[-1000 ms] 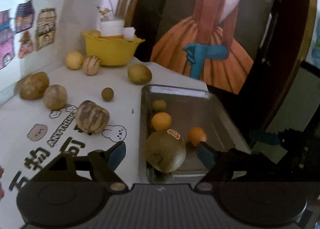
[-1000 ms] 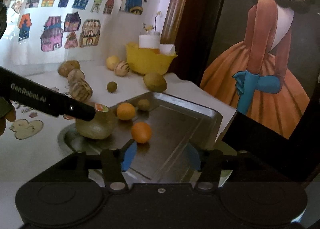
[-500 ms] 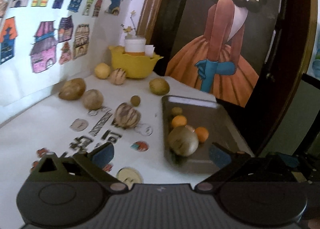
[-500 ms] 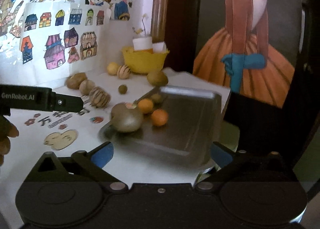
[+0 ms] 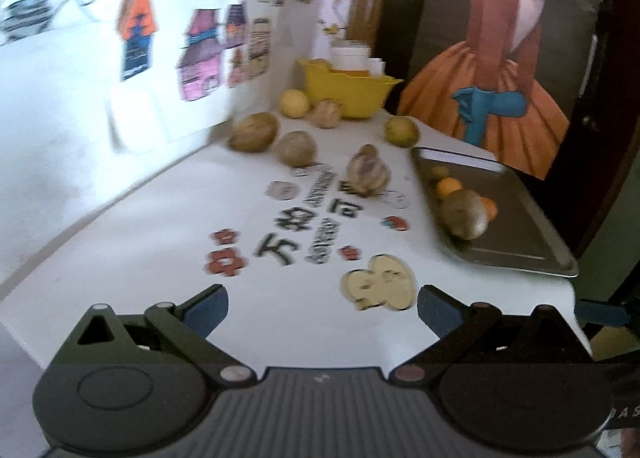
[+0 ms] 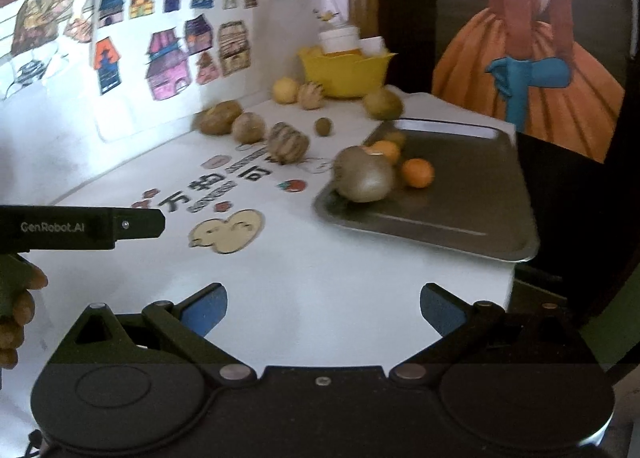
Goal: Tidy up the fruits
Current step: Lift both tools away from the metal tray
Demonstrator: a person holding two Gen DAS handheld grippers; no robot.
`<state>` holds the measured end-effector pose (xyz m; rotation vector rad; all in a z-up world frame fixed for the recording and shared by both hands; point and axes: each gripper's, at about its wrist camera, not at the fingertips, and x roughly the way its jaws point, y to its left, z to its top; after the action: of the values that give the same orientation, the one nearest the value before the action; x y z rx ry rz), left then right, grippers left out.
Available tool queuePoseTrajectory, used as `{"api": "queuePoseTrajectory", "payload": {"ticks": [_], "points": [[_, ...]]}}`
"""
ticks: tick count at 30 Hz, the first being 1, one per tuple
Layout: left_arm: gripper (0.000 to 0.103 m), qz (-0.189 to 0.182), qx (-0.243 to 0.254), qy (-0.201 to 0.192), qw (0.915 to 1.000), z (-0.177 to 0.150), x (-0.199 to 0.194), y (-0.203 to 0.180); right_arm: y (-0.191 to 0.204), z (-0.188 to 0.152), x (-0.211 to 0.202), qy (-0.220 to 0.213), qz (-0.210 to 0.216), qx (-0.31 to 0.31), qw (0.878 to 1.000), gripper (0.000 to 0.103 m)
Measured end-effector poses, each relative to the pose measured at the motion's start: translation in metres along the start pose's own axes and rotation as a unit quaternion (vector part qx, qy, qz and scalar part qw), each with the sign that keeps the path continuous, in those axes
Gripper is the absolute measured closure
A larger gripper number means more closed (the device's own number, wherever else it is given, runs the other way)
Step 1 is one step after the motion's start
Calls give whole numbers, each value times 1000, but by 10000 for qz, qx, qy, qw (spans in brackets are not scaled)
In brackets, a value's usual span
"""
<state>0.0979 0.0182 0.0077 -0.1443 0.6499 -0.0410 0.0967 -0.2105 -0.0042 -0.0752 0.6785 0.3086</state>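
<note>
Right, table (image 6: 320, 298) is sitting under both tools, white cover with printed characters and cartoon stickers. Metal tray (image 6: 460, 214) is lying at the table's right edge. Yellow bowl (image 6: 346, 72) is standing at the far corner, against the wall with the house drawings, holding a white container.

Fruits in the tray, near its left side: big green-brown melon (image 6: 363, 174) is resting at the near left corner, one orange (image 6: 418, 173) just to its right, a second orange (image 6: 386, 150) right behind it, a small dull fruit (image 6: 396, 137) further back.

Fruits on the table, outside the tray: striped melon (image 6: 289, 143) is sitting just left of the tray, two brown fruits (image 6: 234, 123) are lying left of that by the wall, a small dark round one (image 6: 323, 126) between the striped melon and the bowl. Yellow fruit (image 6: 286, 90), small striped fruit (image 6: 311, 96) and a green one (image 6: 383, 104) are clustering in front of the bowl.

My left tool (image 5: 322, 308) is spread wide, jaws just having been opening, nothing between them, well apart from the tray. My right tool (image 6: 323, 308) is the same: spread wide, just having been opening, empty, over bare table near the front edge. My left hand (image 6: 18, 306) is showing at the right-wrist view's left edge, gripping the left tool's body.
</note>
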Motion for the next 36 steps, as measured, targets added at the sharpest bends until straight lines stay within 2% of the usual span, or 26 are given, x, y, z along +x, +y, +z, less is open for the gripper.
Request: {"api": "queuePoseTrajectory", "payload": {"ticks": [8,14,23,36], "points": [[0,429,-127,77,9990,6,-4,42,21,18,15,139,489,-135,9986,1],[0,446,-195,148,9987,20,8,61,24,46,25,27,771,-411,9962,1],[0,437,-53,376,9983,34,37,68,24,70,44,-108,715,-1161,9906,1],[0,327,79,387,9987,63,77,62,18,82,87,-9,841,-1526,9847,1]]}}
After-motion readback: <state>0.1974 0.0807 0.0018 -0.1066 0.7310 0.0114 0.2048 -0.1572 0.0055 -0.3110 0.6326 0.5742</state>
